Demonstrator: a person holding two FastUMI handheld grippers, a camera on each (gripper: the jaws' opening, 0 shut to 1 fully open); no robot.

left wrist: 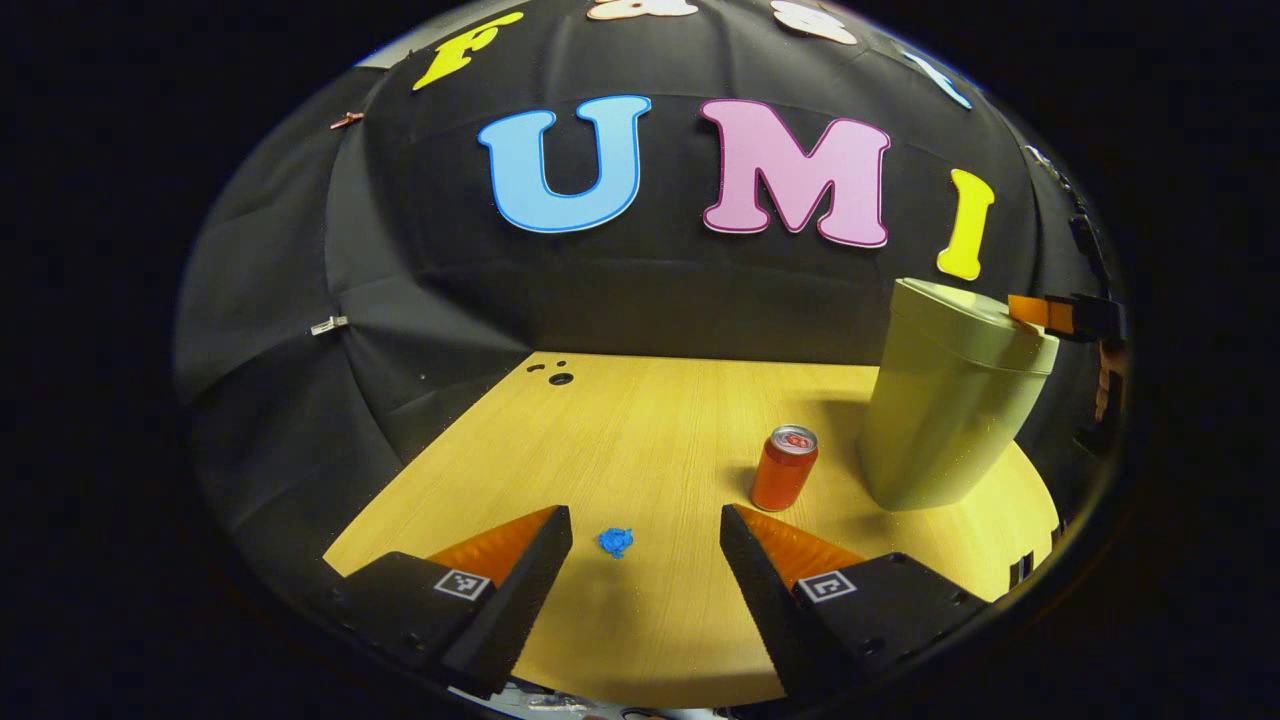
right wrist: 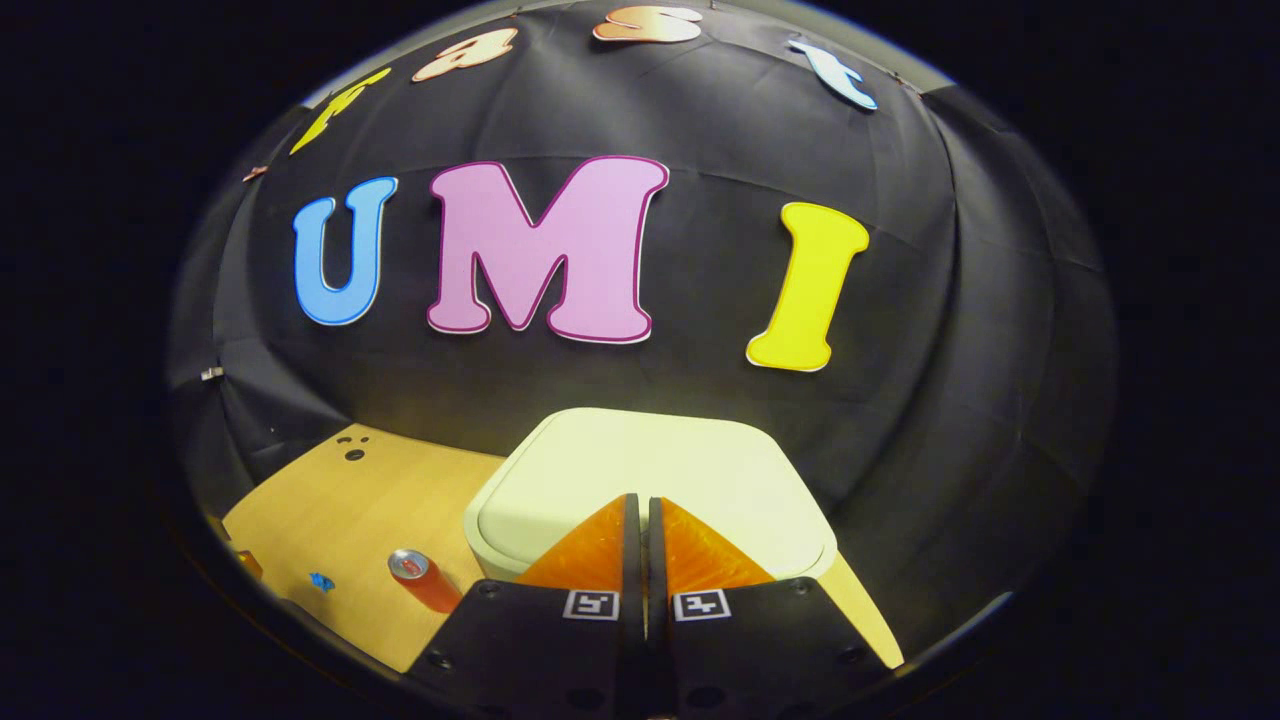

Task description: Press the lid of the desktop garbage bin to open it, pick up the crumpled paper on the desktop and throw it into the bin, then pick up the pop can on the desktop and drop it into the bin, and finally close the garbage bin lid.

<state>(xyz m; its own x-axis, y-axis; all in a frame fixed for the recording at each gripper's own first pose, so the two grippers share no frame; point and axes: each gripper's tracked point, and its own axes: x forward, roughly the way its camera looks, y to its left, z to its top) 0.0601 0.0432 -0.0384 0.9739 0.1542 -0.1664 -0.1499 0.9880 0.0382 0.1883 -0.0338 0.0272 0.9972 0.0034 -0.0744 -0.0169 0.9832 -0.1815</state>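
Observation:
A pale green bin [left wrist: 945, 405] stands at the right of the wooden table [left wrist: 640, 440], its lid [right wrist: 650, 480] down. An orange pop can [left wrist: 784, 468] stands upright just left of the bin. A small blue crumpled paper [left wrist: 615, 541] lies on the table between my left gripper's [left wrist: 645, 525] open fingers and a little ahead of them. My right gripper [right wrist: 640, 505] is shut with nothing in it, its tips over the near part of the lid. In the left gripper view that right gripper [left wrist: 1045, 315] reaches over the lid's right edge. The right gripper view also has the can [right wrist: 425, 580] and the paper [right wrist: 321, 581].
Black cloth walls close in the table at the back and both sides. A few small dark holes [left wrist: 555, 373] mark the table's far left corner. Open wood lies left of the can and around the paper.

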